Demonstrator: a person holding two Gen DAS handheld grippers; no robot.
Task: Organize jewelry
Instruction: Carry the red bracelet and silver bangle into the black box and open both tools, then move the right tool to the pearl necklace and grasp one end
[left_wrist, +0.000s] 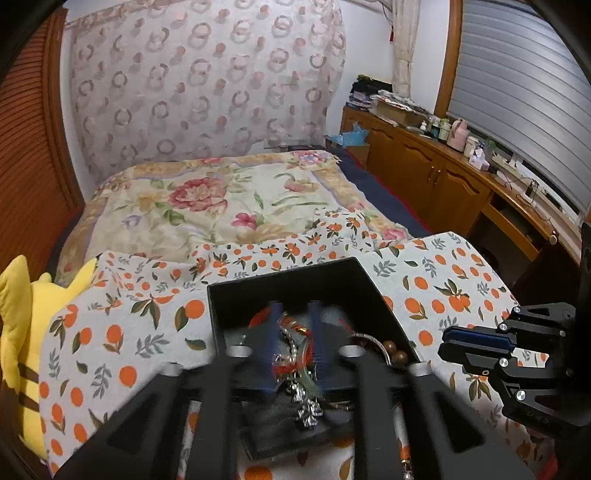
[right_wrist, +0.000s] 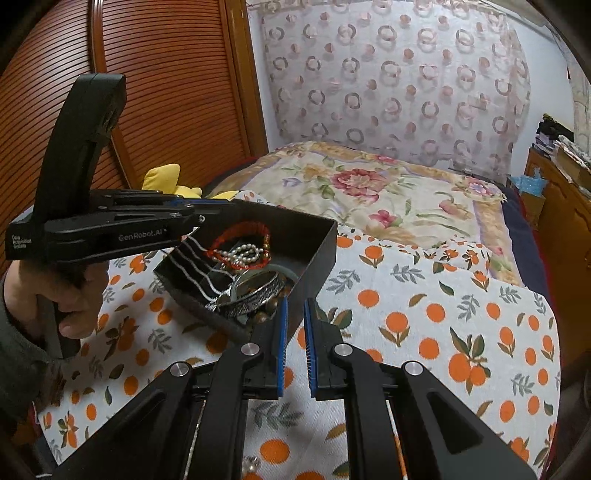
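Jewelry (right_wrist: 243, 254), light, slippery and tangle-prone, is best taken by a rigid bangle. Left gripper (left_wrist: 293, 332) is clamped on strands; right gripper (right_wrist: 294, 321) is held slightly apart, empty.

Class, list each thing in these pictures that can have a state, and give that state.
black box: lidless, tilted, holding jewellery
pearl strand: looped, inside the box
red cord bracelet: inside the box
silver bangle: inside the box
left gripper: at the box rim, grip unclear
right gripper: open, empty
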